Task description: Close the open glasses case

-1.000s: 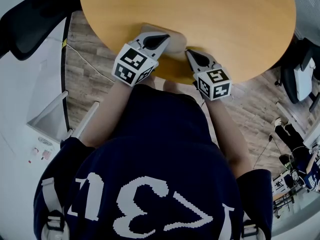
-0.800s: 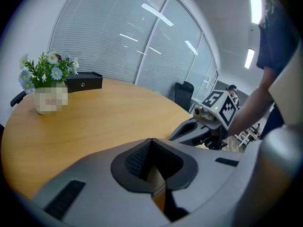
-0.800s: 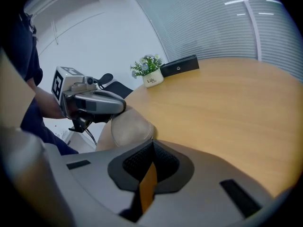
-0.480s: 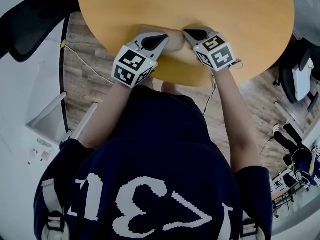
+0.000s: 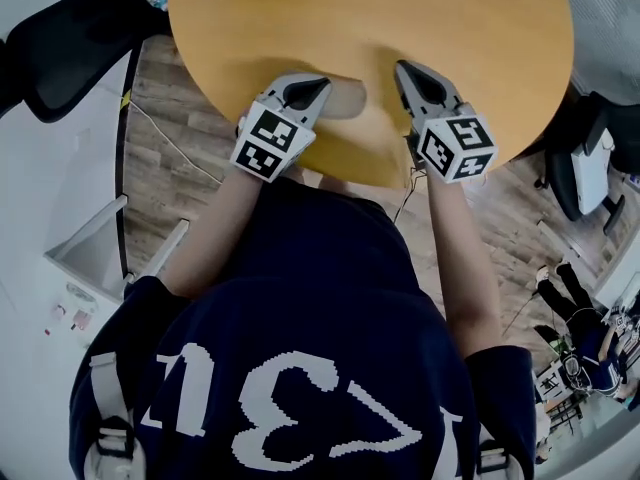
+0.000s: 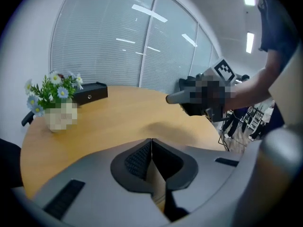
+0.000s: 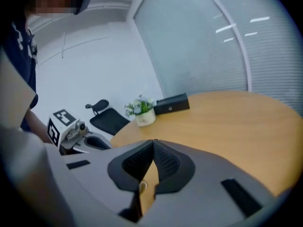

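Black case (image 7: 171, 104), likely the glasses case, sits at the table's (image 5: 480, 48) far side, about 12 o'clock from both grippers and well apart from them. Can't tell from here whether the lid is up or down. Flower pot (image 7: 142, 115) is just beside it at its 8 o'clock. Left gripper (image 6: 151, 143) is clenched with nothing in it, and so is the right gripper (image 7: 153, 143). Step looks like the reach. Suggest coming in from 6 o'clock, clear of the pot. Steady the base with one gripper and push the lid straight down with the other's closed tips.
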